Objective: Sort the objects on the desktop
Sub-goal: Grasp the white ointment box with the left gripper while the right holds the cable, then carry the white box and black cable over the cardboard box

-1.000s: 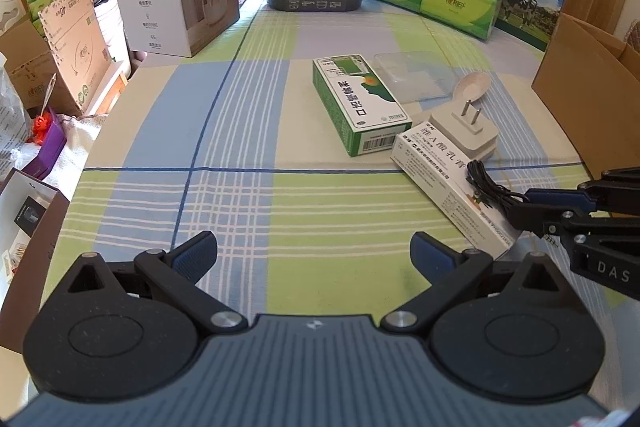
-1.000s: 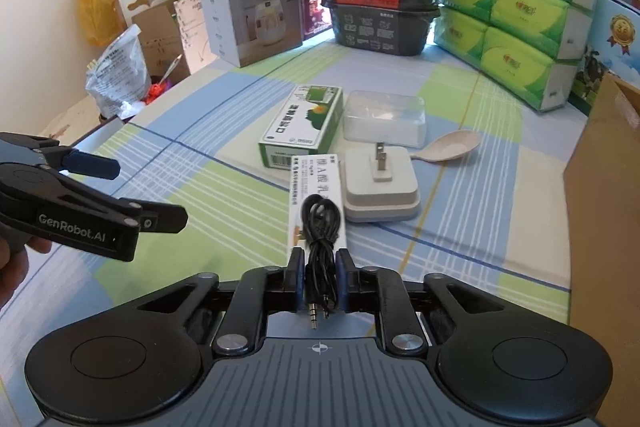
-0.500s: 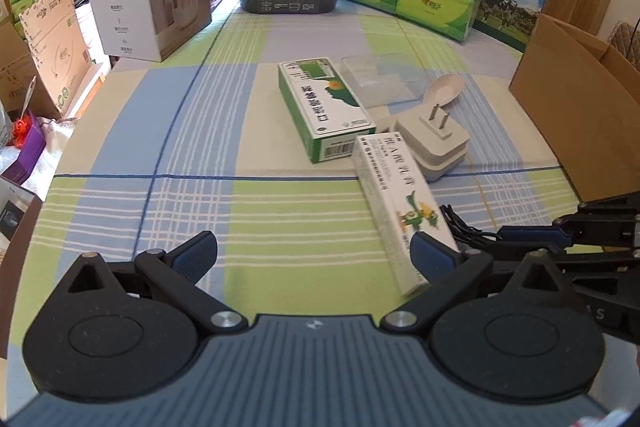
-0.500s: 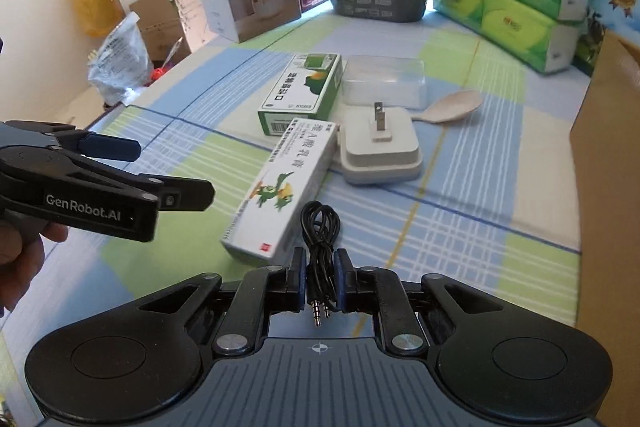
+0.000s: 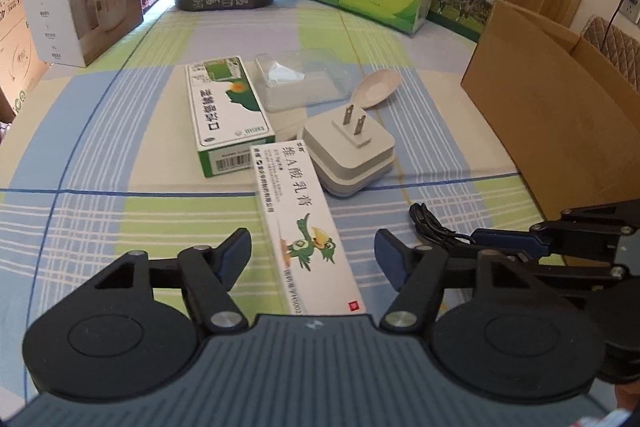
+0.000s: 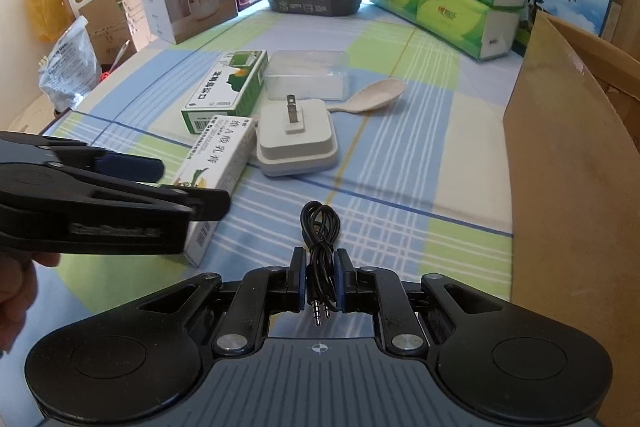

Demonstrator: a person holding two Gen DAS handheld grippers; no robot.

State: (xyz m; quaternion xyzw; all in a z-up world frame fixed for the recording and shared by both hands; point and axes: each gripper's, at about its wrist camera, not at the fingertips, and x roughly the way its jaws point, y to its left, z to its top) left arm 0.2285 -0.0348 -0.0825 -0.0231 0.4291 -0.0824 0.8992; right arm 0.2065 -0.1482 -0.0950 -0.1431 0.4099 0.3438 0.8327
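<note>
Left wrist view: left gripper (image 5: 312, 253) wide open, holding nothing, fingers straddling the near end of the white ointment box (image 5: 306, 223) lying on the checked tablecloth (image 5: 120, 219). Green box (image 5: 228, 115) touches the ointment box's far end; white plug adapter (image 5: 352, 155) sits just beside it, prongs up. Clear plastic case (image 5: 300, 83) and pale spoon (image 5: 378, 91) lie behind. Right gripper (image 5: 480, 241) comes in from the right, clamped on the black audio cable (image 5: 430, 225).

Right wrist view: right gripper (image 6: 319, 281) nearly closed, pads pinching the coiled audio cable (image 6: 319, 227), jack plugs pointing back at the camera, loop sticking forward. Cardboard box (image 6: 568, 163) stands open at right, likely the drop target. Left gripper (image 6: 192, 203) hovers over the ointment box (image 6: 218, 167).

Risks: the thin cable is held only mid-coil, so it could slip or uncoil in transit. If the left closes off-centre, the ointment box may pivot into the adapter or green box. The grippers are near each other and could collide.
</note>
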